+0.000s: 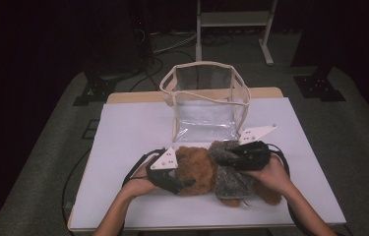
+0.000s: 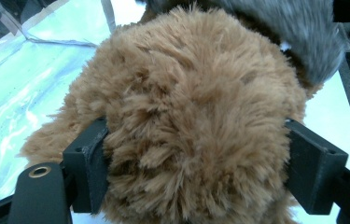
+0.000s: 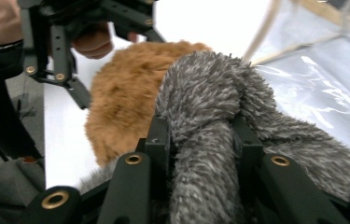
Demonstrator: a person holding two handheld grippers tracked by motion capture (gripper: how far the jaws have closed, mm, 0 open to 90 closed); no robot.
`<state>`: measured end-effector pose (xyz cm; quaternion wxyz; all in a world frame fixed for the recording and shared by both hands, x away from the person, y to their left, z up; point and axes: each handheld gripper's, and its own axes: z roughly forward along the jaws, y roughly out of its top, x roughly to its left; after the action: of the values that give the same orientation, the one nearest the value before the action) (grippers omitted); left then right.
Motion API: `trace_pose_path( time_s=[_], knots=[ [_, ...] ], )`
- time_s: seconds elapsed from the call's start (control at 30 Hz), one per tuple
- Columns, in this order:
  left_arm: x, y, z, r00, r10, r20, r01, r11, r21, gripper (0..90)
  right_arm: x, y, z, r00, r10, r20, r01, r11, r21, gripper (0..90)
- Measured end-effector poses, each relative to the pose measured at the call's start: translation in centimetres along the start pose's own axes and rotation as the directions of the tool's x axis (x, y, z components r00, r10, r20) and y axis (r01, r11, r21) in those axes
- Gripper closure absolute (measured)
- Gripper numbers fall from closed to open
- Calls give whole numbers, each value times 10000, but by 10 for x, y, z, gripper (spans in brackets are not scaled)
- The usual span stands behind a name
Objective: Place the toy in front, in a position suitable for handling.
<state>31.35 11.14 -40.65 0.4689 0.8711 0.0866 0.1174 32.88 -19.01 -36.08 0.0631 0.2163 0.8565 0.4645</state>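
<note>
A brown plush toy [image 1: 197, 169] lies on the white table [image 1: 123, 142] near its front edge, dressed in a grey furry garment [image 1: 231, 172]. My left gripper [image 1: 184, 183] is shut on the toy's brown head [image 2: 191, 116], its two jaws pressing into the fur on either side. My right gripper [image 1: 231, 156] is shut on a bunched fold of the grey garment [image 3: 200, 140]. In the right gripper view the brown fur [image 3: 126, 107] lies to the left, with the left gripper [image 3: 77, 95] beyond it.
A clear plastic bag [image 1: 206, 98] with cream trim stands open just behind the toy, at the table's far middle. Its clear floor [image 2: 18, 88] shows beside the toy in the left gripper view. A white frame's legs [image 1: 231, 29] stand on the floor behind the table.
</note>
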Motion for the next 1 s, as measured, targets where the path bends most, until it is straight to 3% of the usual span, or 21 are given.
trace_pose_path(
  time_s=[0.17, 0.27, 0.5, 0.77, 0.93, 1.0],
  knots=[
    [1, 0, 0, 10000, 28, -9, -28, 10000, 4, 209, -23, -9, -30, 9928, 671, 992, -648, 9975, -270, 659],
    [3, 1, 1, 9999, 98, -24, -98, 10000, -17, 212, -29, -20, -32, 9902, 1104, 852, -1077, 9936, -354, 659],
    [6, 1, -2, 9997, 157, -180, -156, 9998, 94, 224, -14, -34, -19, 9875, 1573, 127, -1567, 9869, -388, 661],
    [8, -1, -3, 9999, 106, -82, -106, 9999, 87, 221, -2, -44, -22, 9884, 1512, 161, -1500, 9871, -562, 661],
    [6, -1, -3, 9999, 100, 141, -101, 9999, 52, 213, -4, -41, -23, 9909, 1345, 2, -1343, 9898, -483, 645],
    [5, -1, -2, 9998, 101, 162, -102, 9999, 69, 227, -3, -35, -25, 9932, 1152, 190, -1143, 9925, -431, 652]
  ],
)
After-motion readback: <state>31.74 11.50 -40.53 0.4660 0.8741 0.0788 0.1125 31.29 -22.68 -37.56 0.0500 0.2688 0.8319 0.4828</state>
